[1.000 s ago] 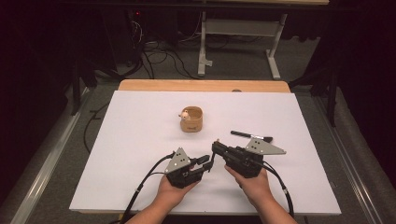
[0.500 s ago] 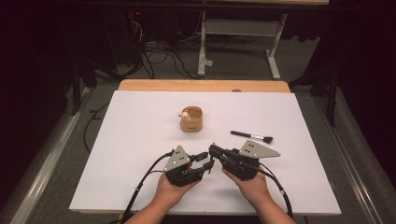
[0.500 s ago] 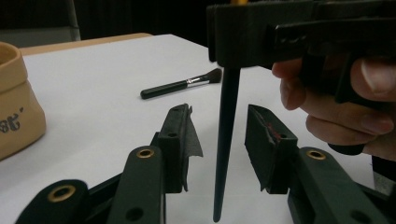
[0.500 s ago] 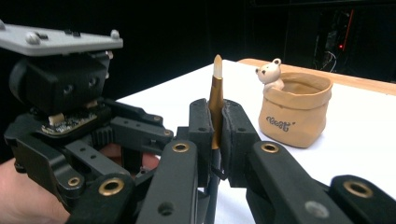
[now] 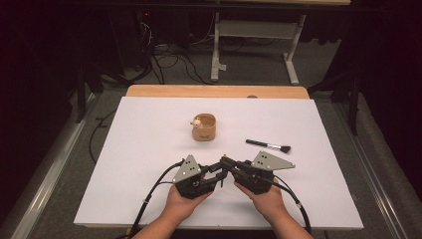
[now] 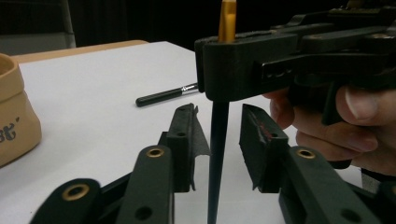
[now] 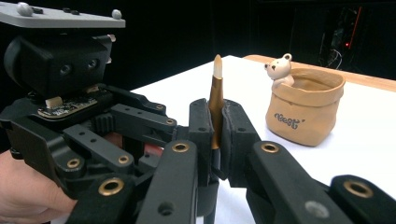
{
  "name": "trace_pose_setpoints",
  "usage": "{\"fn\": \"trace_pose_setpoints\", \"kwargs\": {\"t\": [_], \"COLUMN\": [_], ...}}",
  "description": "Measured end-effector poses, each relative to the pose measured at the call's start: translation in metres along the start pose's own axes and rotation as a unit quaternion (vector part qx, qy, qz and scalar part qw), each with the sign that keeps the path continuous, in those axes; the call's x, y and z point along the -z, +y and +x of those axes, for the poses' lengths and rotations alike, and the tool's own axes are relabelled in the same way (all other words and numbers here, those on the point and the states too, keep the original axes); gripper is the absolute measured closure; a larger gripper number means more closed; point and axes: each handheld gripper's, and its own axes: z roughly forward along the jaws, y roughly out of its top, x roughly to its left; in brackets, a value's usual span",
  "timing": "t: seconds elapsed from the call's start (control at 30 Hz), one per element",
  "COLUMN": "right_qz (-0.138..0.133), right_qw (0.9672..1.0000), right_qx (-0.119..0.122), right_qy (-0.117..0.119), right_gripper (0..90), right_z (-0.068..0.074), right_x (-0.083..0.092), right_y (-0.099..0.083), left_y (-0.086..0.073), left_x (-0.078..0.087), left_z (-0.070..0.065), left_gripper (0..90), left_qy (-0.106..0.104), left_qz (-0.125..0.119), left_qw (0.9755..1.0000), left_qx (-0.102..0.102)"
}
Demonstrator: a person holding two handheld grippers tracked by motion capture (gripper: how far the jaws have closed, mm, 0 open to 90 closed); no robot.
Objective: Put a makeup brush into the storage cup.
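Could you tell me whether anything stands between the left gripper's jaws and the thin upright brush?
Nothing visible does. The thin black-handled brush with the gold ferrule, clamped upright by the right gripper, stands in the gap between the jaws of the left gripper, which have just been closing but do not yet touch it.

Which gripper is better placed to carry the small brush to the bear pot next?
Right. The right gripper is shut on the small brush, held upright. The left gripper has its jaws on either side of the handle, apart from it. The bear pot stands ahead.
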Motion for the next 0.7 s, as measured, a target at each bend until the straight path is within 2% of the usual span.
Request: {"fn": "trace_pose_setpoints", "kwargs": {"t": [0.33,0.7], "right_qz": [-0.003,-0.001], "right_qw": [1.0000,1.0000], "right_qx": [-0.003,-0.005], "right_qy": [0.006,0.005], "right_gripper": [85.9,85.7], "right_z": [0.0004,0.0008], "right_x": [-0.0013,-0.0016], "right_y": [-0.0004,-0.0008], "left_y": [-0.0016,-0.0022], "left_x": [0.0009,0.0011], "left_z": [0.0012,-0.0001], "left_gripper": [78.9,82.2], "left_qy": [-0.002,0.002], "left_qz": [-0.003,-0.004], "left_qw": [1.0000,1.0000], "left_qx": [0.003,-0.007]}}
